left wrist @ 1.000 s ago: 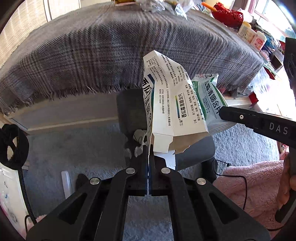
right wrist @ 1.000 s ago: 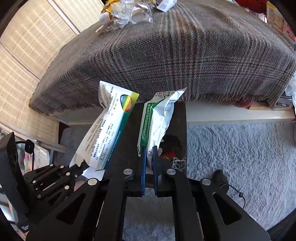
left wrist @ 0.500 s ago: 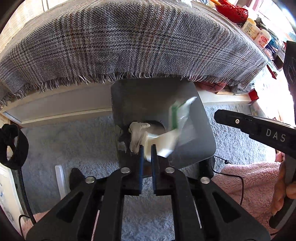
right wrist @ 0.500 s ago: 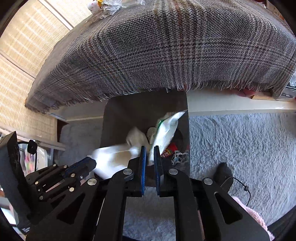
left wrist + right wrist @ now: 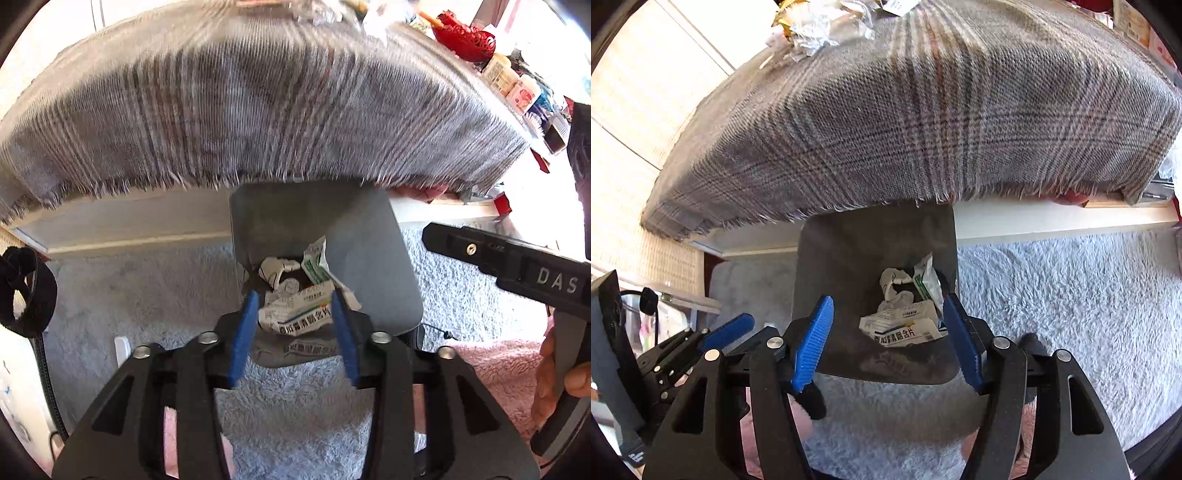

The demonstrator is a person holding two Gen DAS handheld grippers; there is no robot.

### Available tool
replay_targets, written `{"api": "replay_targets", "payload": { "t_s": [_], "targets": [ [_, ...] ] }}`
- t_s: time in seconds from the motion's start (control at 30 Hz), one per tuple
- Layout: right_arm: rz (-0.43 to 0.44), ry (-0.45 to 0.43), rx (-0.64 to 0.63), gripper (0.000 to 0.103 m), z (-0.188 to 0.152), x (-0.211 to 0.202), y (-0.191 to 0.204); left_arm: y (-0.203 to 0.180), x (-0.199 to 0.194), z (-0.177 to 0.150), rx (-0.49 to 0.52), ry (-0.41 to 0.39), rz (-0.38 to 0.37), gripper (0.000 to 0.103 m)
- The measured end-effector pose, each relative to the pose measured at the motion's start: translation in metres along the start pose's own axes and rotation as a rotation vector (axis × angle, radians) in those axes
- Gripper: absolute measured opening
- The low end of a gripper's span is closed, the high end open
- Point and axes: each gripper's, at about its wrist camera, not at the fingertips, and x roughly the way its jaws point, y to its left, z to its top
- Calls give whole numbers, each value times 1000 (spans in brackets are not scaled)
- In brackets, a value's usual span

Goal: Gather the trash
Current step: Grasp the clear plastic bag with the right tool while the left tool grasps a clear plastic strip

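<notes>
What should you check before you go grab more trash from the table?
1. Left hand-held gripper open and holding nothing: ok.
2. Right hand-held gripper open and holding nothing: ok.
3. White medicine box with green stripe lying inside the dark grey bin: ok.
4. Green-and-white foil pouch inside the bin, not on the pale shaggy rug: ok.
5. More rubbish waiting: crumpled clear wrappers lie at the far edge of the grey plaid tablecloth: ok.
6. How many pieces are left there: cannot tell.
</notes>
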Motion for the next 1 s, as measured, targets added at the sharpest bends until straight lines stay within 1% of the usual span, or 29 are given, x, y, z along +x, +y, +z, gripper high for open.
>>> {"api": "replay_targets", "payload": {
  "t_s": [0.03, 0.07, 0.1, 0.2, 0.3, 0.53, 0.67, 0.77, 0.83, 0.9, 1.0],
  "targets": [
    [2, -4, -2, 69, 3, -2, 1, 0, -5, 4, 3, -14, 6, 49],
    [4, -13, -3, 73, 7, -5, 2, 1, -11, 9, 5, -28, 11, 55],
    [4, -24, -4, 75, 11, -9, 2, 2, -16, 15, 4, -41, 14, 59],
    [24, -65, 11, 75, 29, -24, 1, 6, -29, 31, -7, -69, 12, 64],
    [33, -109, 28, 75, 48, -39, 0, 8, -37, 47, 2, -96, 29, 69],
    [28, -190, 17, 75, 99, -63, 5, 18, -50, 94, -7, -146, 56, 71],
    [33, -211, 16, 75, 125, -64, 4, 20, -54, 121, 2, -180, 76, 71],
    [56, -218, 38, 74, 143, -60, 0, 20, -53, 140, 12, -196, 84, 71],
    [79, -214, 52, 68, 156, -55, -2, 20, -52, 152, 17, -204, 88, 71],
    [92, -211, 56, 58, 166, -50, -1, 19, -48, 163, 24, -209, 90, 71],
    [115, -203, 50, 49, 183, -40, 4, 15, -39, 178, 30, -211, 86, 71]
  ]
}}
